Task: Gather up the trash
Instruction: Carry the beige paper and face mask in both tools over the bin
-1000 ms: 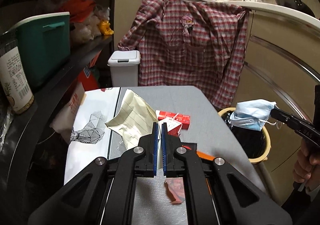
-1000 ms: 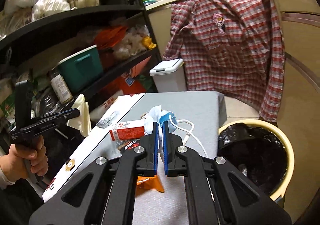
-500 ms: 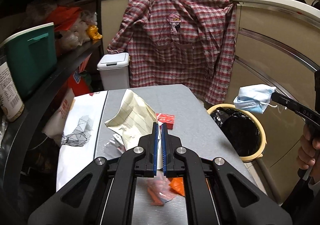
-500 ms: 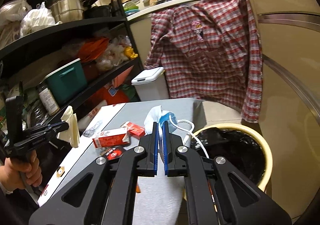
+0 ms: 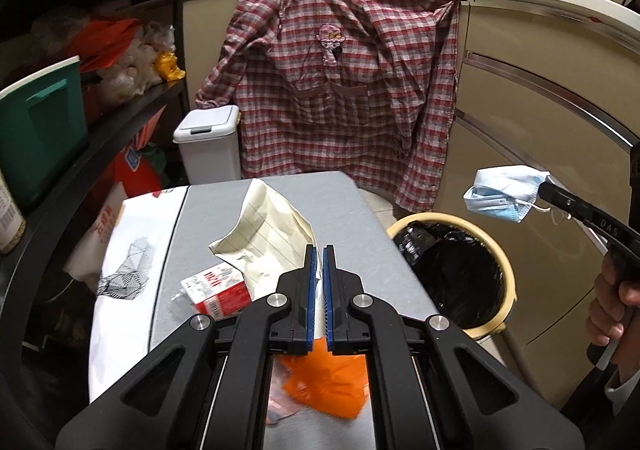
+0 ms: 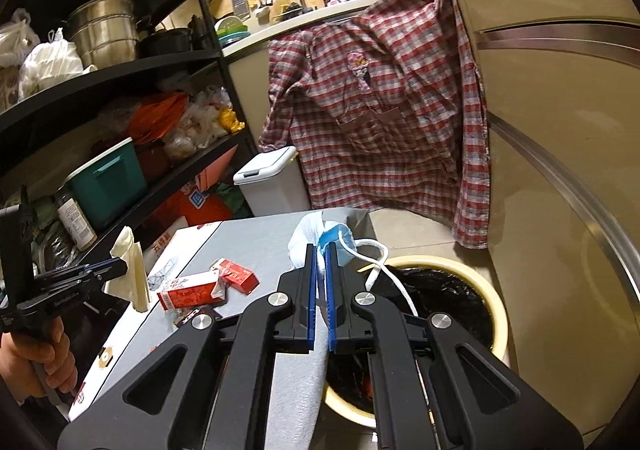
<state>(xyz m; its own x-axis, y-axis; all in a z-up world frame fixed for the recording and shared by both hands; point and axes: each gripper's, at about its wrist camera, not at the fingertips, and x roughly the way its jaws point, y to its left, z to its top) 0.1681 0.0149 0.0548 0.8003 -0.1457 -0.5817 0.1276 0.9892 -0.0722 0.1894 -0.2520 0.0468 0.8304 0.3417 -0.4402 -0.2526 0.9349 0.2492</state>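
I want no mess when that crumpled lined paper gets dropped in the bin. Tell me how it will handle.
The lined paper, pinched in the left hand-held gripper, is thin and creased, so it is probably very light and floppy. Its loose end stands free above the table, so it may flutter sideways when released. Releasing low over the yellow-rimmed bin seems safest.

The left tool [image 5: 318, 254] hides the near part of the lined paper [image 5: 267, 234] and much of the orange wrapper [image 5: 324, 382]. The right tool [image 6: 319, 254] covers most of the face mask [image 6: 340, 240]. Printing on the milk carton [image 6: 188, 292] is too small to read.
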